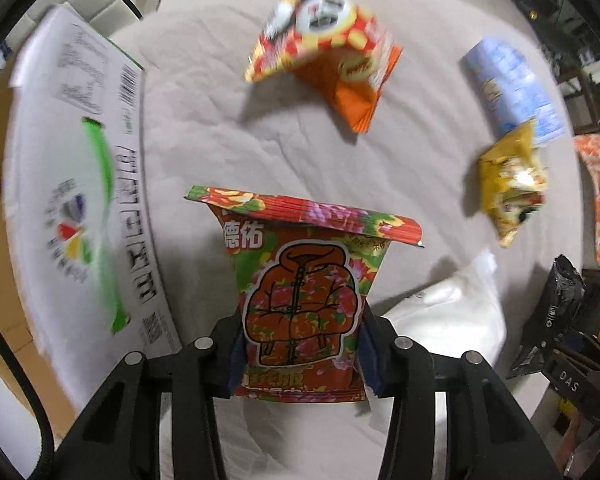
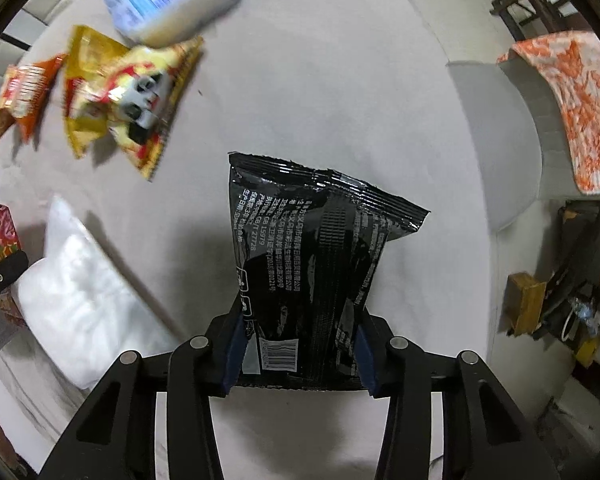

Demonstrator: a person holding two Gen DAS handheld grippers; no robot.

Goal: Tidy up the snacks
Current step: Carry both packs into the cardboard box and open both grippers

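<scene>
My left gripper point(image 1: 300, 344) is shut on a red floral snack bag point(image 1: 304, 280), held upright above the pale bed sheet point(image 1: 204, 128). In the right wrist view my right gripper point(image 2: 300, 352) is shut on a black snack bag point(image 2: 316, 264), also lifted off the sheet. An orange-red chip bag point(image 1: 324, 52) lies further out on the sheet. A yellow snack bag point(image 1: 512, 184) and a pale blue pack point(image 1: 512, 84) lie to the right. The same yellow bag point(image 2: 128, 92) and blue pack point(image 2: 168, 0) show at the upper left of the right wrist view.
A white cardboard box point(image 1: 72, 184) with green print stands at the left edge. A white soft pack point(image 2: 84, 300) lies between the two grippers. An orange patterned cloth point(image 2: 572, 112) drapes over the right side. Cluttered shelves point(image 2: 560, 300) sit beyond the bed.
</scene>
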